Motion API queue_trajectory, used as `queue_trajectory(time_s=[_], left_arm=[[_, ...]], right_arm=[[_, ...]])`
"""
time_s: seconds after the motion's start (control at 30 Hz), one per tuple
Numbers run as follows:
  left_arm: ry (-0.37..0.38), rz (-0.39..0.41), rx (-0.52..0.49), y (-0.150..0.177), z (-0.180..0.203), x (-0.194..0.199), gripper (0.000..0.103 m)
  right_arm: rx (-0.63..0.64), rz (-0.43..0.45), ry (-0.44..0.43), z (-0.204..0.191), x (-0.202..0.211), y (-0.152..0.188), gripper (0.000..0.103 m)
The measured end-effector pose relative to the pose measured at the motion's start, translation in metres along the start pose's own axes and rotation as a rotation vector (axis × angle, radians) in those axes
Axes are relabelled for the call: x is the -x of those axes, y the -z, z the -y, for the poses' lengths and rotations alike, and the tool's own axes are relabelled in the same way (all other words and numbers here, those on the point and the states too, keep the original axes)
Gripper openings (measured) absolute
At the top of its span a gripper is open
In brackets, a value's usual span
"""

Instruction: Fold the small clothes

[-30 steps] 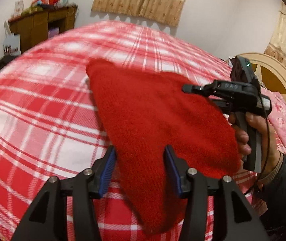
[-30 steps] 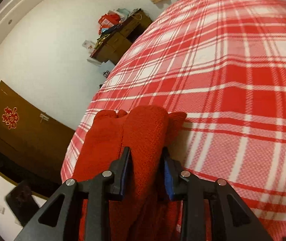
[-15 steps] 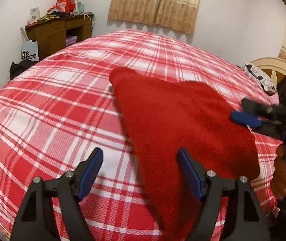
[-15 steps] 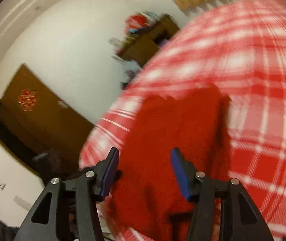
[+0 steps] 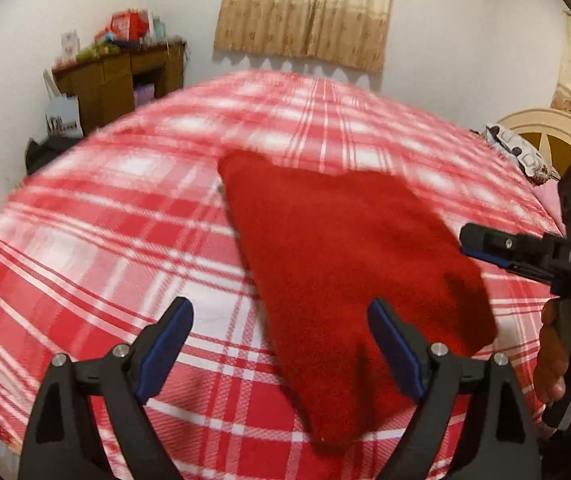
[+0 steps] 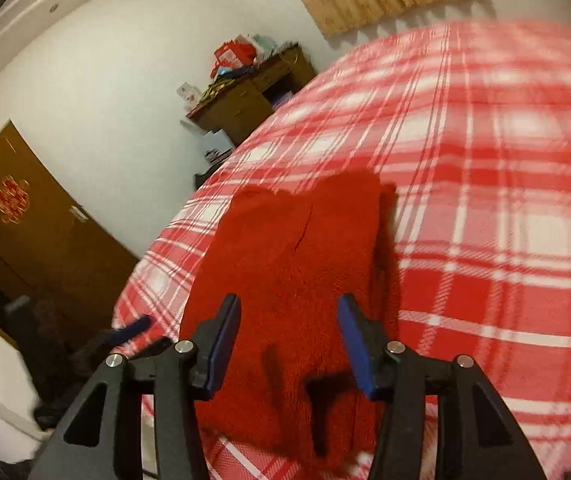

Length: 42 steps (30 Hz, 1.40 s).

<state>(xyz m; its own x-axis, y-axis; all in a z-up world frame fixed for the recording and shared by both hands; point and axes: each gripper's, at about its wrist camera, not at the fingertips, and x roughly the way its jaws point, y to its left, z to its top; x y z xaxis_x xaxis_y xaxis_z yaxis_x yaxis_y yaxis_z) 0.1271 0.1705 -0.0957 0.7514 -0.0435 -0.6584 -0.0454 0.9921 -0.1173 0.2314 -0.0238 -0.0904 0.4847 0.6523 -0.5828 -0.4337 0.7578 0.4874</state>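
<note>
Bed covered by a red-and-white plaid blanket [image 5: 133,240] fills most of both views, blurred toward its far side. Beige patterned curtain [image 5: 305,8] hangs on the far white wall. Brown wooden desk [image 5: 121,76] stands at far left, cluttered on top; a cream round headboard [image 5: 545,132] sits at far right. Brown door [image 6: 25,224] with a red ornament shows left in the right wrist view.

Red knitted garment [image 5: 349,264], folded into a rough wedge, lies flat on the blanket near the bed's near edge, its narrow end pointing toward the left wrist camera.

Left gripper [image 5: 281,344] points downward over the garment's near end. Its jaws are spreading, already wide; the right blue pad lies over the cloth, the left over bare blanket. Neither pad presses the knit: released.

Right gripper [image 6: 289,340] is angled down above the garment, jaws apart, cloth below and between the pads, not pinched: released. In the left wrist view it enters from the right, level with the garment's right edge, a person's hand [image 5: 553,352] wrapped round its handle.
</note>
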Motion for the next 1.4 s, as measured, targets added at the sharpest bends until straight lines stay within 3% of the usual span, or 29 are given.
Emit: queue_trajectory(time_s=[0.17, 0.3, 0.53, 1.4], left_arm=[[-0.012, 0.118, -0.009, -0.016, 0.002, 0.039, 0.098], [0.002, 0.154, -0.001, -0.023, 0.002, 0.05, 0.098], [0.01, 0.17, 0.01, -0.027, -0.001, 0.054, 0.098], [0.013, 0.173, 0.013, -0.024, 0.003, 0.057, 0.098]], right_arm=[[0.126, 0.161, 0.173, -0.034, 0.05, 0.004, 0.065], [0.197, 0.216, 0.207, -0.05, 0.075, 0.005, 0.068], [0.234, 0.208, 0.199, -0.068, 0.079, 0.007, 0.068], [0.223, 0.201, 0.183, -0.072, 0.077, 0.013, 0.068]])
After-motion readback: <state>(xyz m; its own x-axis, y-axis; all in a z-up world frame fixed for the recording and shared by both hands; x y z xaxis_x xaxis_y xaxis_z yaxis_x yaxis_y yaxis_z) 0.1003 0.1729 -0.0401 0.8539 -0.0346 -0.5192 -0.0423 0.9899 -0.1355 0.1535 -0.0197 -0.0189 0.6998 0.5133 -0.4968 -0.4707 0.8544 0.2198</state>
